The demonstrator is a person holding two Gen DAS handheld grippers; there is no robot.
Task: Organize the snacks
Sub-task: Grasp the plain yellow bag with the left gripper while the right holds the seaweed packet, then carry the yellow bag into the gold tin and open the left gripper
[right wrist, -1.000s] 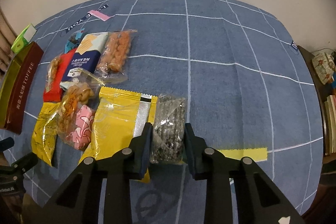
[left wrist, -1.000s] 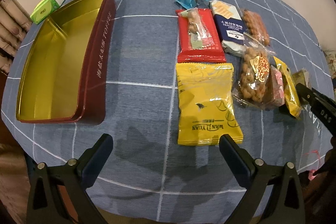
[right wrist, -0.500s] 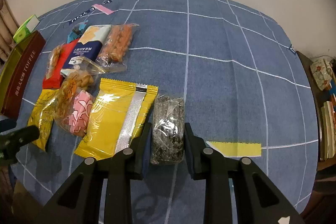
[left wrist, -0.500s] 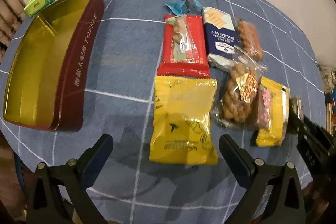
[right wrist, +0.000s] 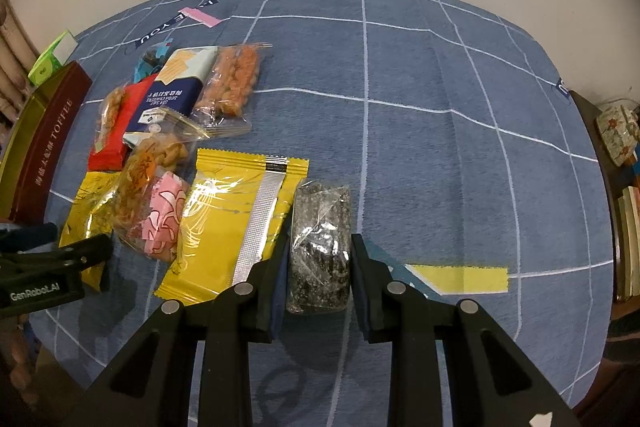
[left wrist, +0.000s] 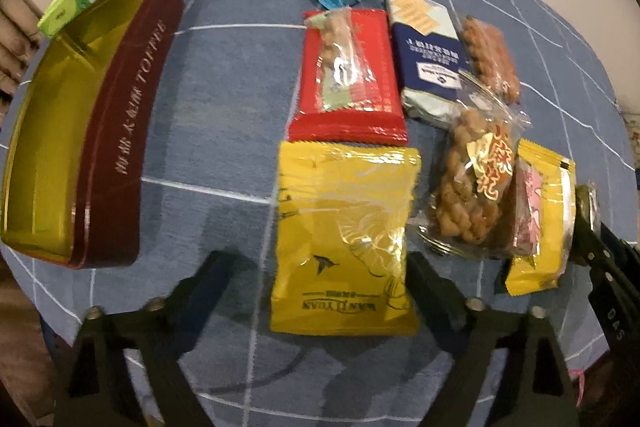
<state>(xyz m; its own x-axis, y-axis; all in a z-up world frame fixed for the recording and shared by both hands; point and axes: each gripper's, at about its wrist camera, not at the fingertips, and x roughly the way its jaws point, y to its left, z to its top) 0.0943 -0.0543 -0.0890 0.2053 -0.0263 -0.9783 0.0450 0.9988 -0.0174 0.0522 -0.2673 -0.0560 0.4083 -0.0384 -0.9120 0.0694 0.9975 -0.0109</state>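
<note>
Since one second ago, the left gripper (left wrist: 316,279) came lower and closer to the yellow WANLIYUAN bag (left wrist: 344,243), which now lies between its spread fingers. Right gripper (right wrist: 318,277) holds its fingers on both sides of one dark seaweed packet (right wrist: 320,247), pinching it on the blue checked tablecloth (right wrist: 440,147). Nine snack packs lie there, including two yellow bags; one TOFFEE tin (left wrist: 116,131) stands open at left.

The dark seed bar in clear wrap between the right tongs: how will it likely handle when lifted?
The dark seed bar looks like a compact block, so it probably stays stiff rather than drooping. Its glossy, crinkled wrap may slip against the right tongs, which bracket its sides. It seems small and flat, so it is probably light and unlikely to roll.
</note>
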